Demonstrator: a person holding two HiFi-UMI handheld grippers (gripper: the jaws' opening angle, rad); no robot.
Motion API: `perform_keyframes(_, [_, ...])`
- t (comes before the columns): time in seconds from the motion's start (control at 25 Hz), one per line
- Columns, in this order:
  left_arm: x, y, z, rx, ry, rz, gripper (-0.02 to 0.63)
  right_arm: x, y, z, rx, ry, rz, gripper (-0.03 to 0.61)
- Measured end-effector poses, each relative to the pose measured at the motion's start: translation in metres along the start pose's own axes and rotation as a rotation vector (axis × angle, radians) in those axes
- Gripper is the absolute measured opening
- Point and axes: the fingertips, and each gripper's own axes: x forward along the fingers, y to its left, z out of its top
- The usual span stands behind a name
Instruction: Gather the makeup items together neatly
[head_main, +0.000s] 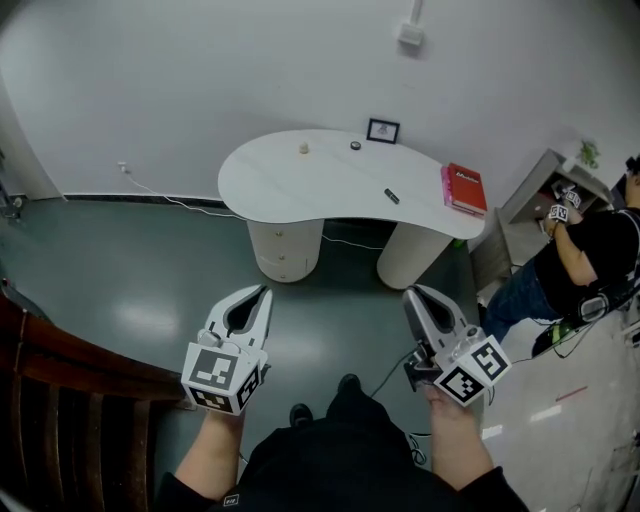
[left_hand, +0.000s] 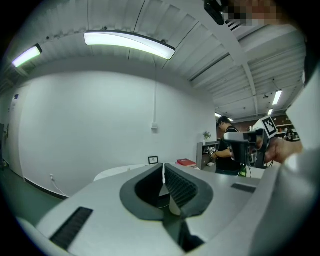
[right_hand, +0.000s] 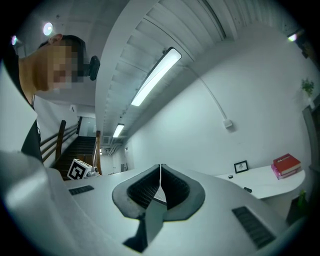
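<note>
The white kidney-shaped table (head_main: 300, 190) stands ahead across the dark floor. On it lie a small beige item (head_main: 303, 147), a small round black pot (head_main: 355, 146) and a short black stick (head_main: 391, 196). My left gripper (head_main: 263, 292) and right gripper (head_main: 410, 293) hover side by side over the floor, well short of the table, both shut with nothing between the jaws. The left gripper view shows its shut tips (left_hand: 163, 168) and the table (left_hand: 117, 171) beyond them. In the right gripper view the shut tips (right_hand: 160, 167) point past the pot (right_hand: 230, 176) and the stick (right_hand: 247, 189).
A small picture frame (head_main: 383, 130) and a red book (head_main: 464, 188) also sit on the table. A person (head_main: 590, 250) stands at a grey shelf unit (head_main: 530, 200) on the right. Dark wooden stairs (head_main: 60, 400) lie at the left. A cable (head_main: 175, 200) runs along the wall.
</note>
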Motion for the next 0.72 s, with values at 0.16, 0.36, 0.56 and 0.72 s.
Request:
perform_keyframes(0.16, [0.022,0.002,-0.005,0.002,0.025,-0.023,0.021,0.004,-0.024,-0.004,0.031,-0.009,-0.028,0.035])
perform_keyframes(0.36, [0.066,0.010,-0.012,-0.006,0.052,-0.027,0.021,0.022,-0.065,-0.013,0.064,-0.002,-0.029,0.035])
perform_keyframes(0.56, [0.127,0.019,-0.012,-0.006,0.082,-0.022,0.021,0.048,-0.127,-0.014,0.093,0.008,-0.025,0.035])
perform_keyframes(0.72, [0.176,0.026,-0.007,-0.012,0.093,-0.019,0.021,0.075,-0.173,-0.009,0.108,0.010,-0.002,0.035])
